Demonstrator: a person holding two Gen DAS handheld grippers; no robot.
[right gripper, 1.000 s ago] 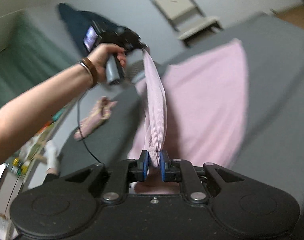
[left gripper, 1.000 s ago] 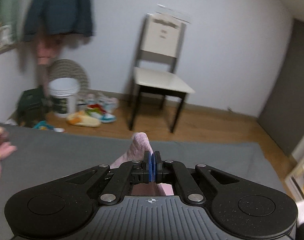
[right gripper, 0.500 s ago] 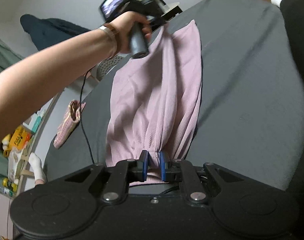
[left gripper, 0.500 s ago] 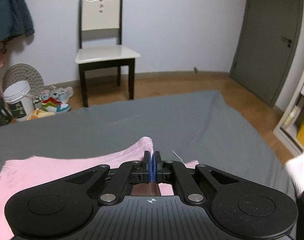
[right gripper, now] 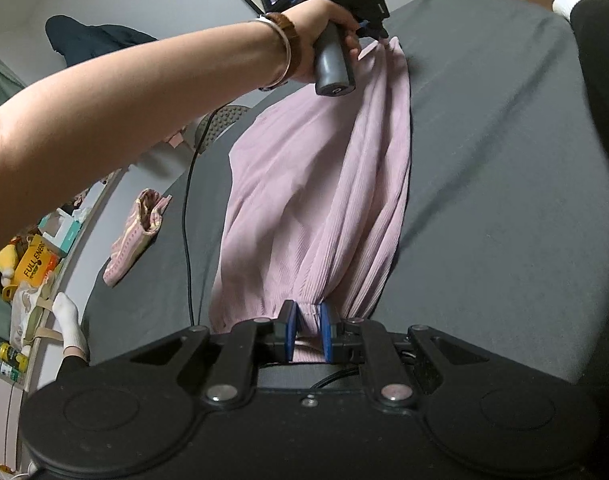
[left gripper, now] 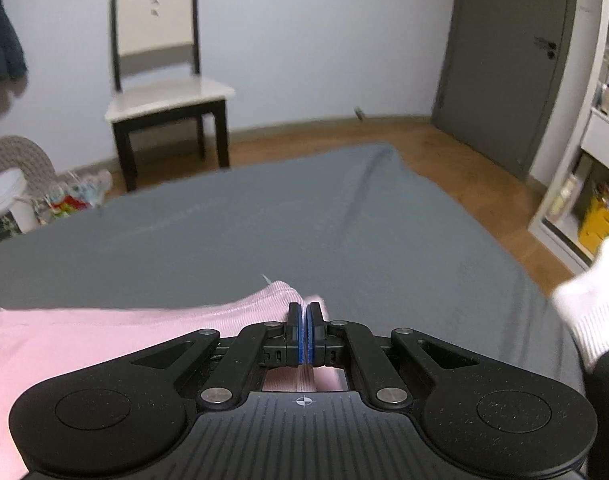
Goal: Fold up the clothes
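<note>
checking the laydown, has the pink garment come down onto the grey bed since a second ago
Yes. The pink garment, hanging bunched between the tools a second ago, has lowered and spread out over the grey bed, with both tools clamped on it.

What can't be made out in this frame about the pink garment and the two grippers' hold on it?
- Garment type: the pink garment hangs bunched in the right wrist view; no sleeves or neckline show.
- Its near edge: hidden behind the right gripper body.
- Left gripper: in its own view the body covers the cloth beneath; in the right wrist view the hand hides the fingers.
- Chair: motion-blurred.
</note>
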